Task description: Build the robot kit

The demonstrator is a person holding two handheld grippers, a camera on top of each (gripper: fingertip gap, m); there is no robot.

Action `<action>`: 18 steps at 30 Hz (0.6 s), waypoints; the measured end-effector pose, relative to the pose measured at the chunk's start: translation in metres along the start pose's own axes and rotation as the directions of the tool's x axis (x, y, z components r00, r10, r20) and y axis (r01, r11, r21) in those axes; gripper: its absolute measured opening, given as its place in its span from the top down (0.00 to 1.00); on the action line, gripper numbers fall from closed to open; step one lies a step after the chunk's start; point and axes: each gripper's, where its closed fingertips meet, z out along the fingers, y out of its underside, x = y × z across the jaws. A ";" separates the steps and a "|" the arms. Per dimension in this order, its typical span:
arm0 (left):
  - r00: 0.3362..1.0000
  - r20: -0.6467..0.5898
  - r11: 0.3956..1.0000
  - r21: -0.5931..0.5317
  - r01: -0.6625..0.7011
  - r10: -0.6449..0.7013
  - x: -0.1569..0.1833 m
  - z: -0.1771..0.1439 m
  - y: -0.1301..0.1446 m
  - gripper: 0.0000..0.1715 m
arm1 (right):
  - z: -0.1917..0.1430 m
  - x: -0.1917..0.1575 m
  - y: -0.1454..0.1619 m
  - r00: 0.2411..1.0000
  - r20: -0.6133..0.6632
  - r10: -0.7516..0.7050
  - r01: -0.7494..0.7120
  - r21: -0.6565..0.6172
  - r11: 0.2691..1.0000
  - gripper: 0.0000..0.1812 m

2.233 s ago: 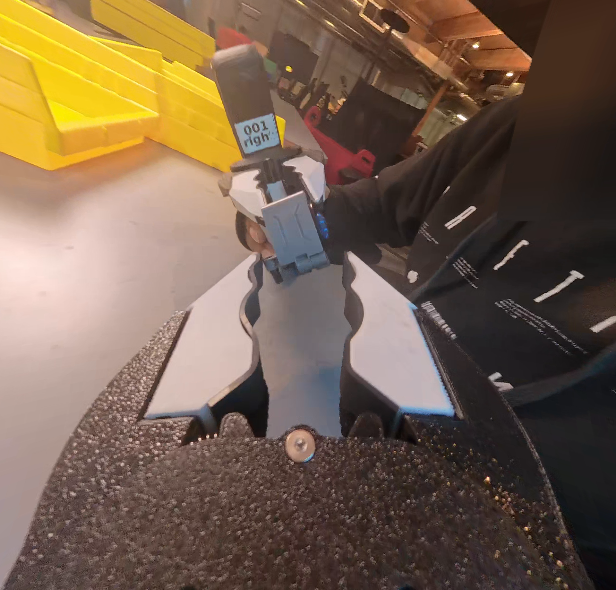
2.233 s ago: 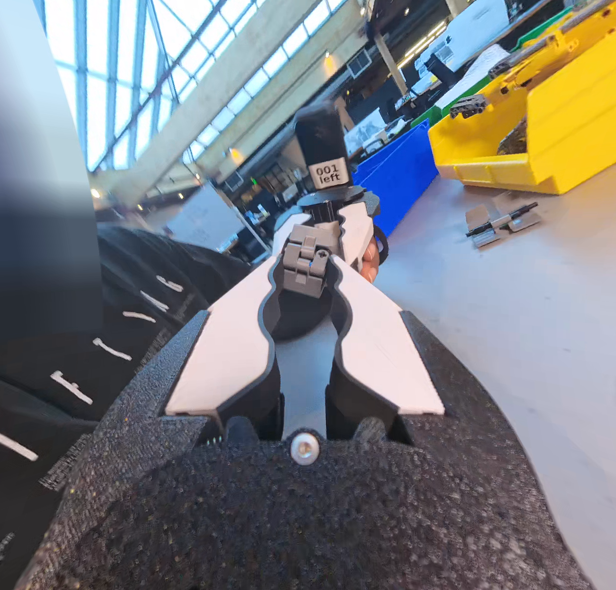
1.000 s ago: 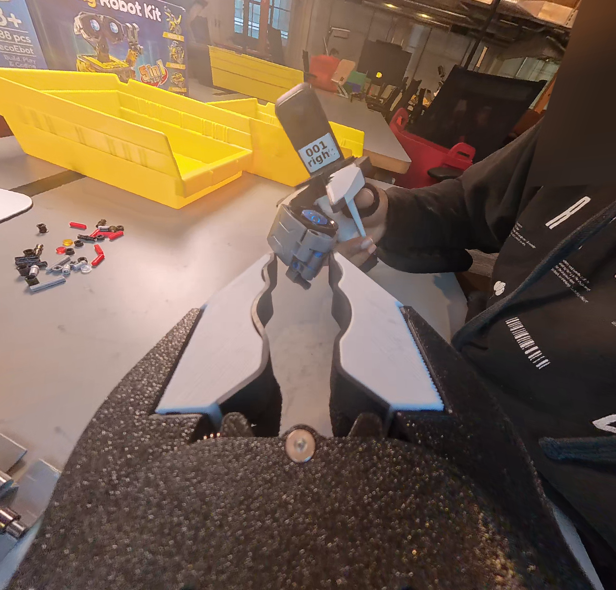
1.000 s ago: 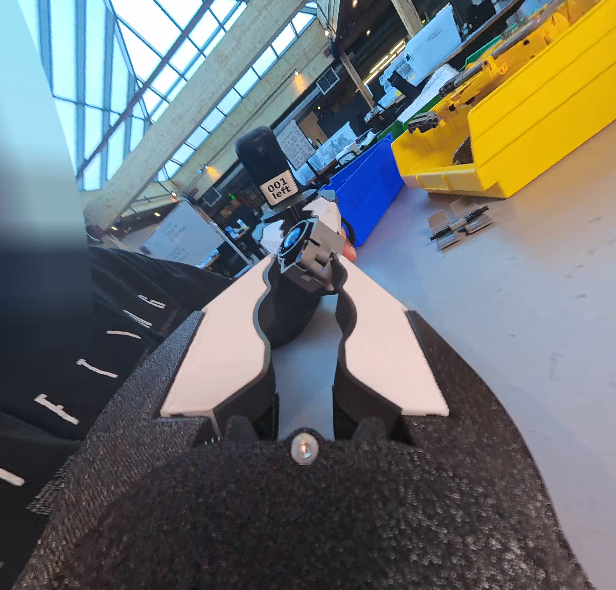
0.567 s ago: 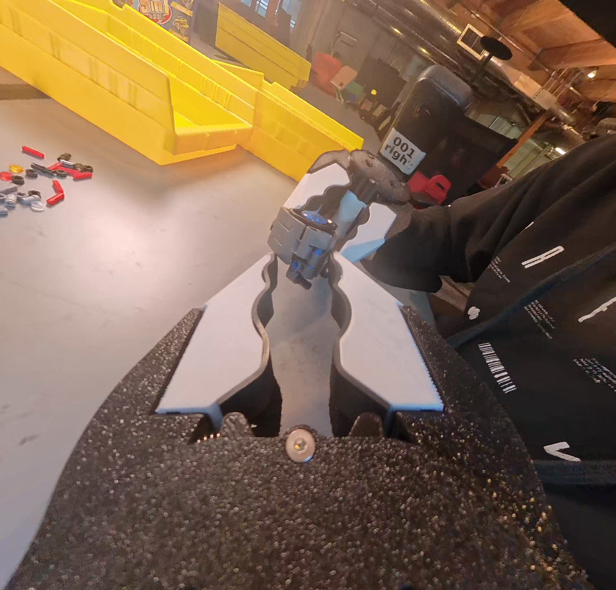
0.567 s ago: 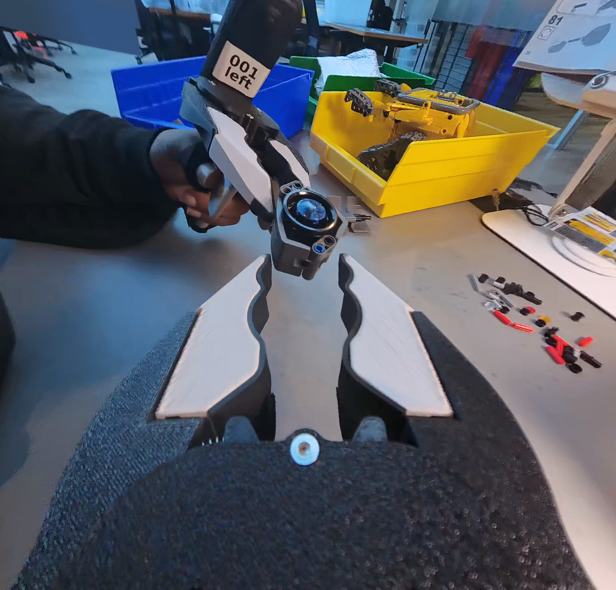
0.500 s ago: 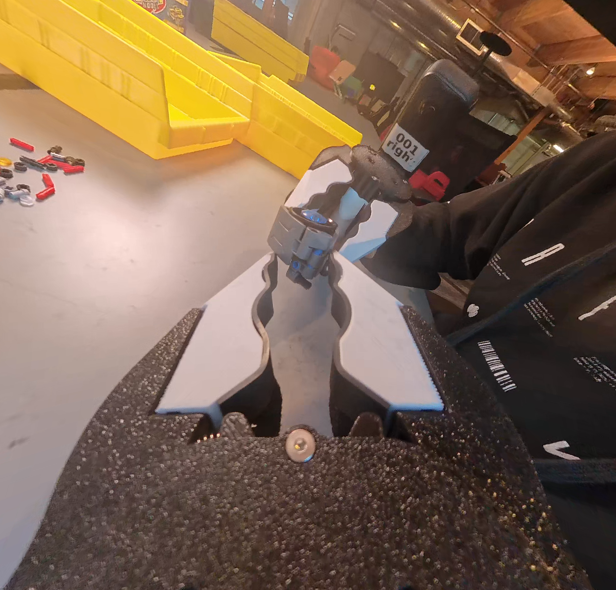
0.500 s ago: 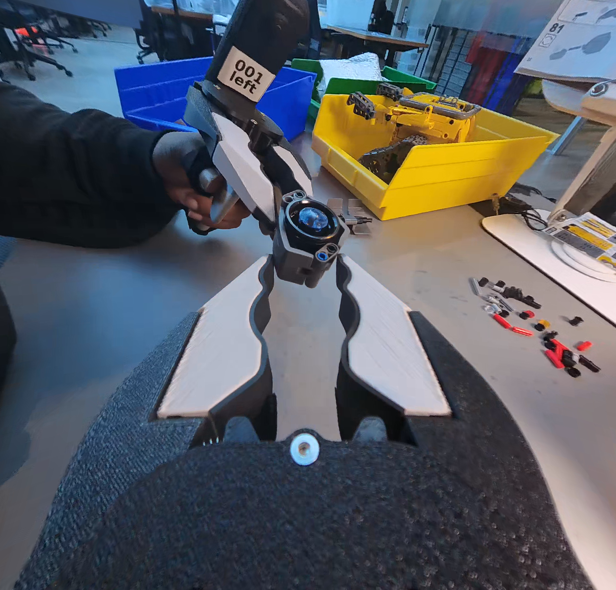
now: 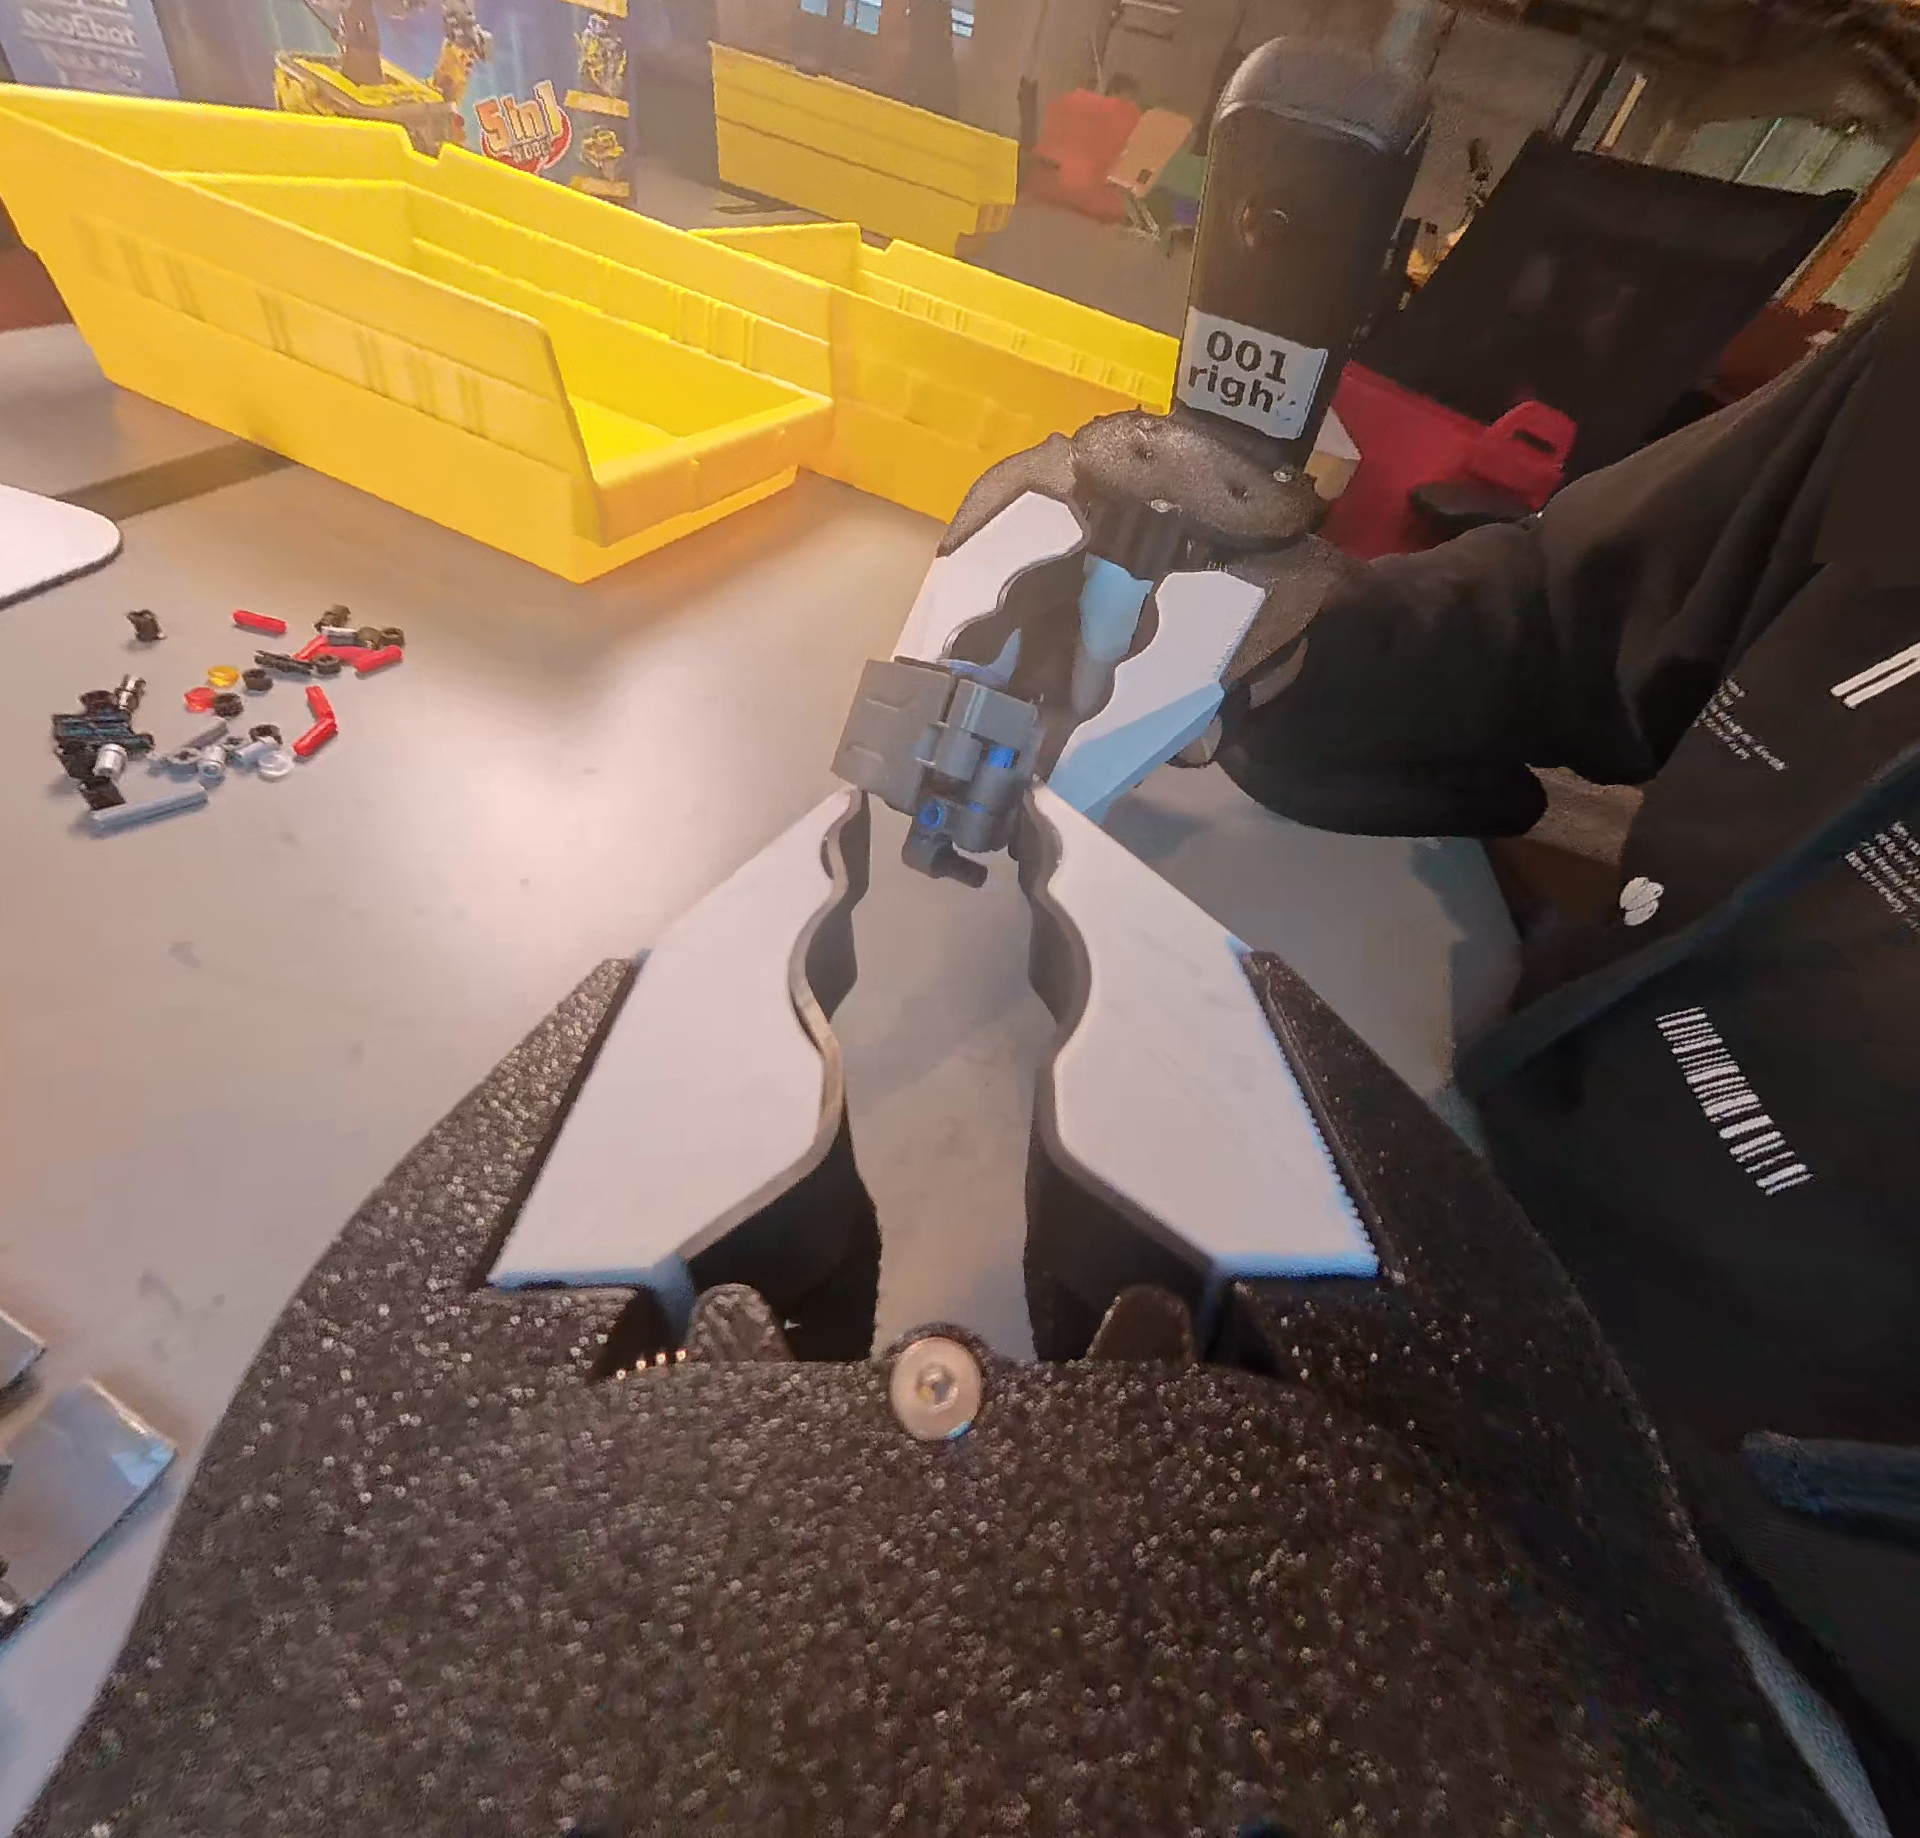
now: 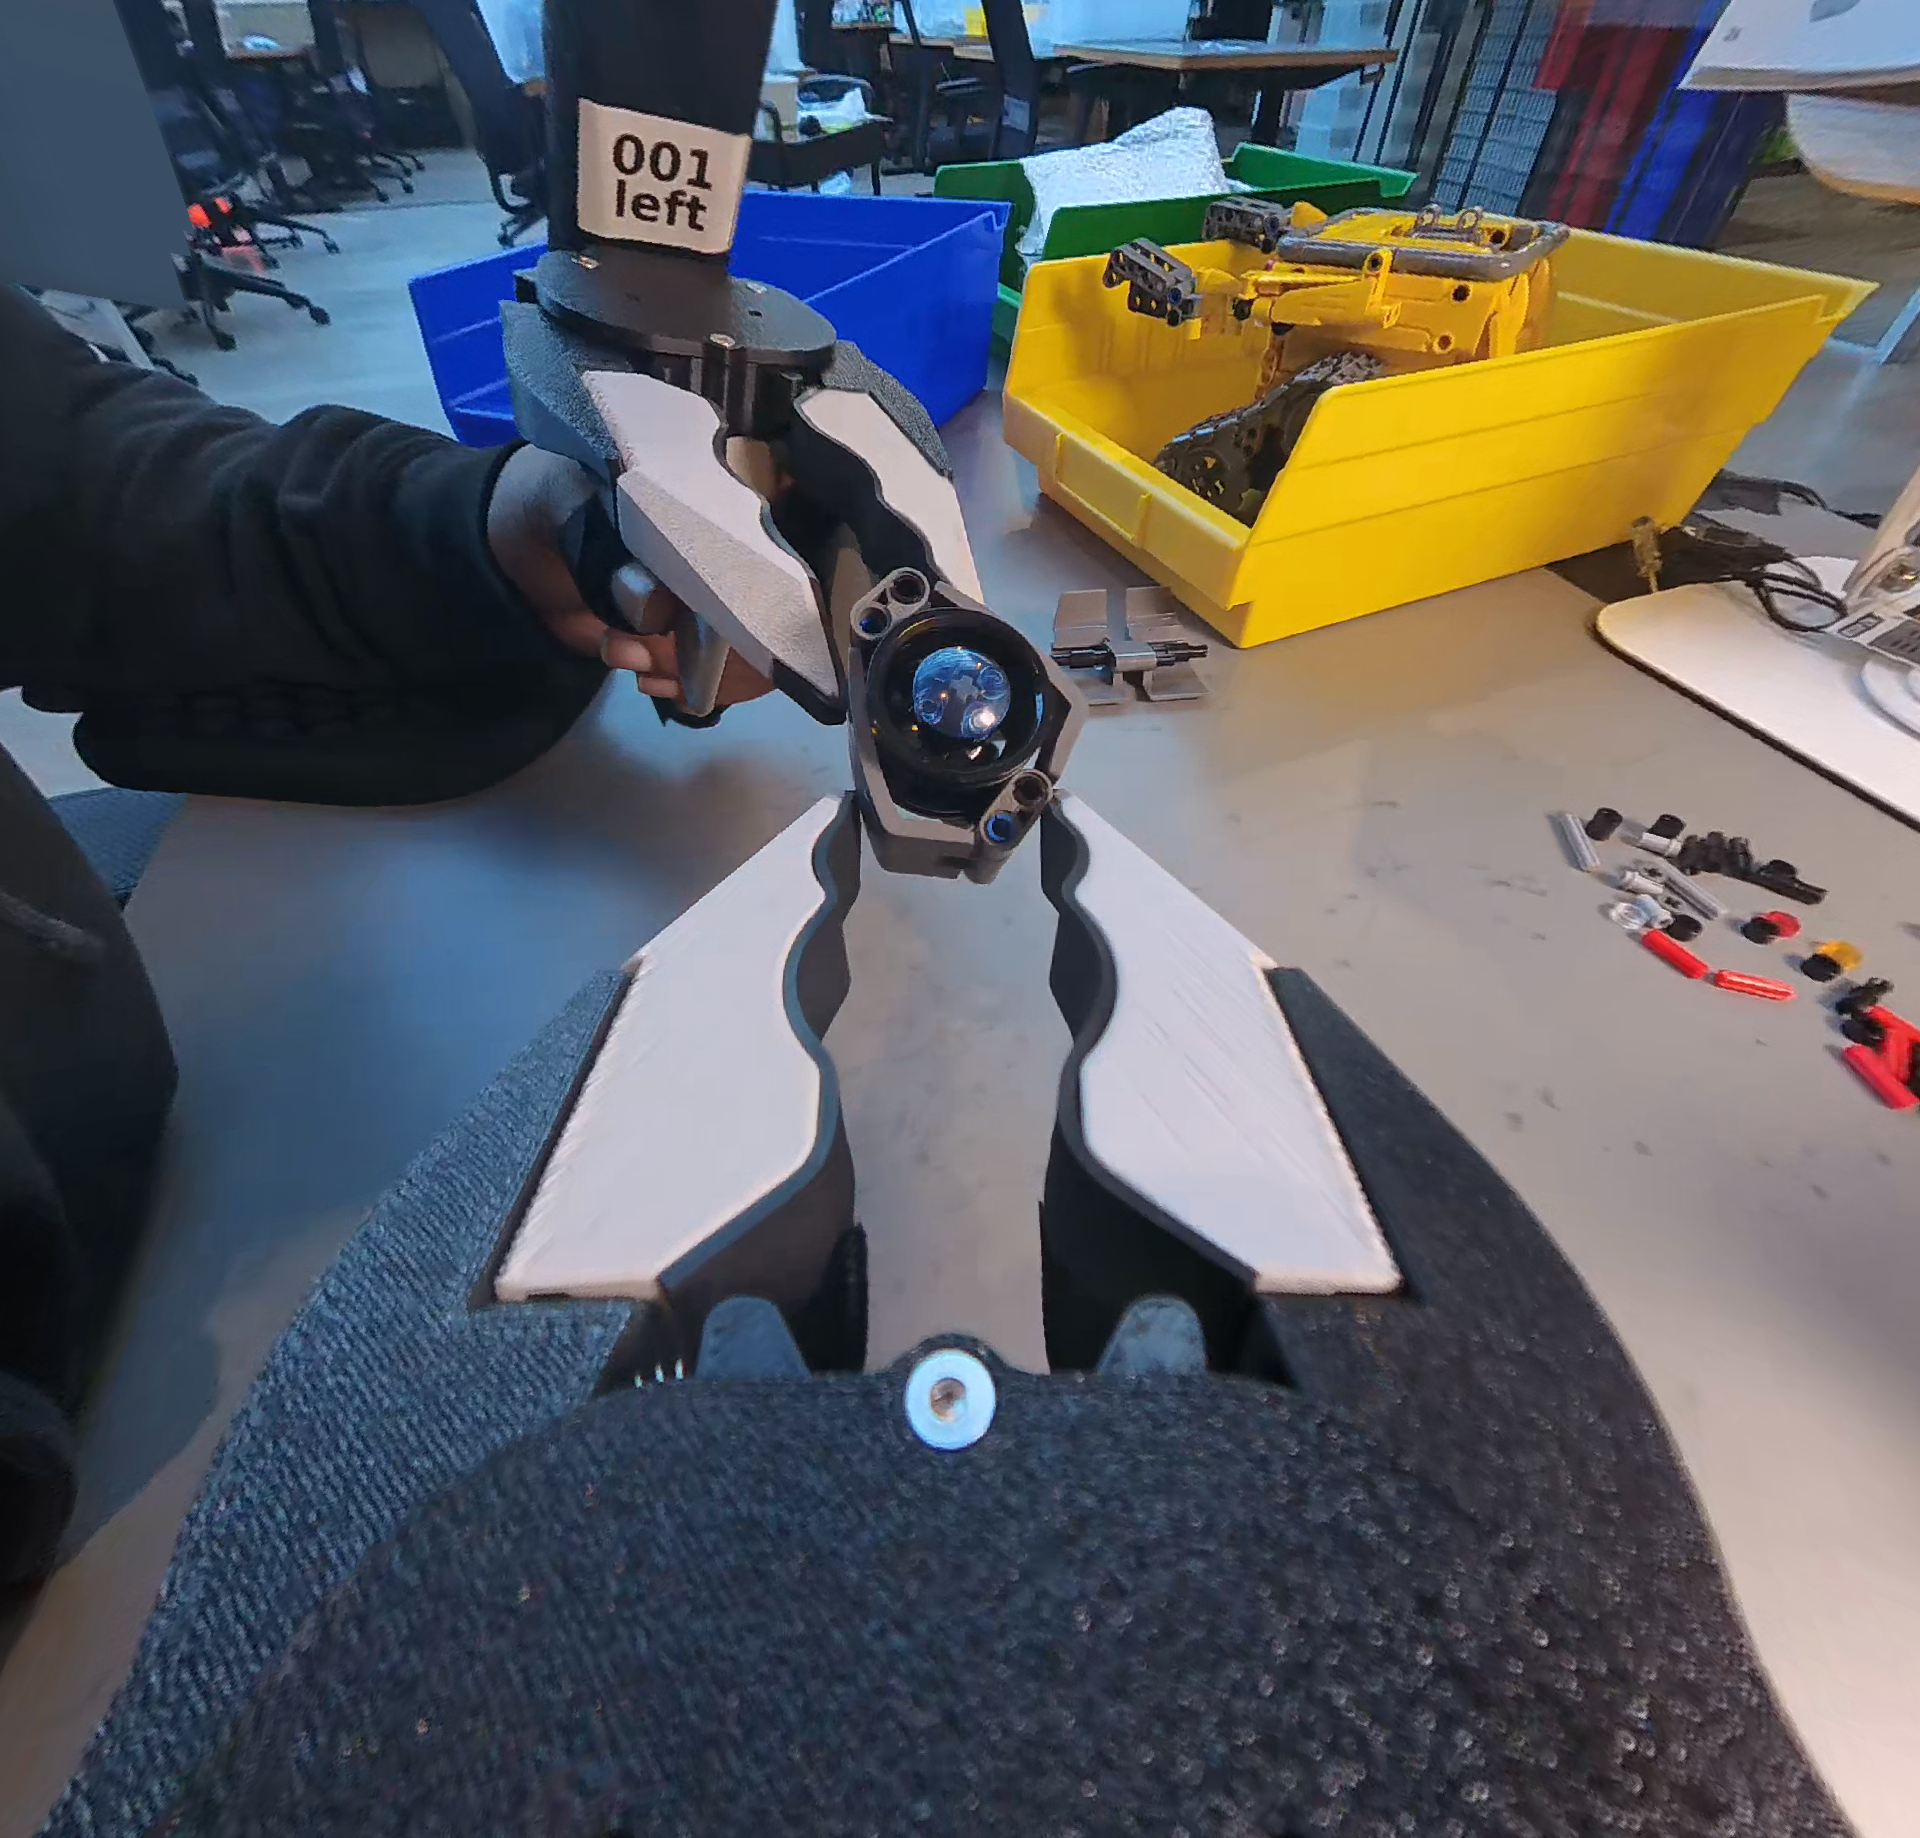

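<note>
Over the grey table (image 10: 1351, 749), near the yellow bin (image 10: 1455, 500), the left gripper (image 9: 940, 832) and right gripper (image 10: 951, 832) meet tip to tip. Each is part-open and seemingly pinches the grey lens block (image 10: 956, 718), sharing it aloft, clear of the loose pieces (image 10: 1714, 915).

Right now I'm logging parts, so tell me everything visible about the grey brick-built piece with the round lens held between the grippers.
The small grey brick-built assembly frames a round black ring around a clear bluish dome lens, with blue pins and open pin holes at its corners. It looks like plastic. It hangs above the grey table, pinched by the left hand-held gripper and the right hand-held gripper.
</note>
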 end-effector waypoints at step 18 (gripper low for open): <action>0.999 0.009 0.997 -0.058 -0.045 0.046 0.001 0.002 0.008 0.89 | 0.002 0.001 0.014 0.998 0.020 0.055 -0.054 -0.073 0.996 0.82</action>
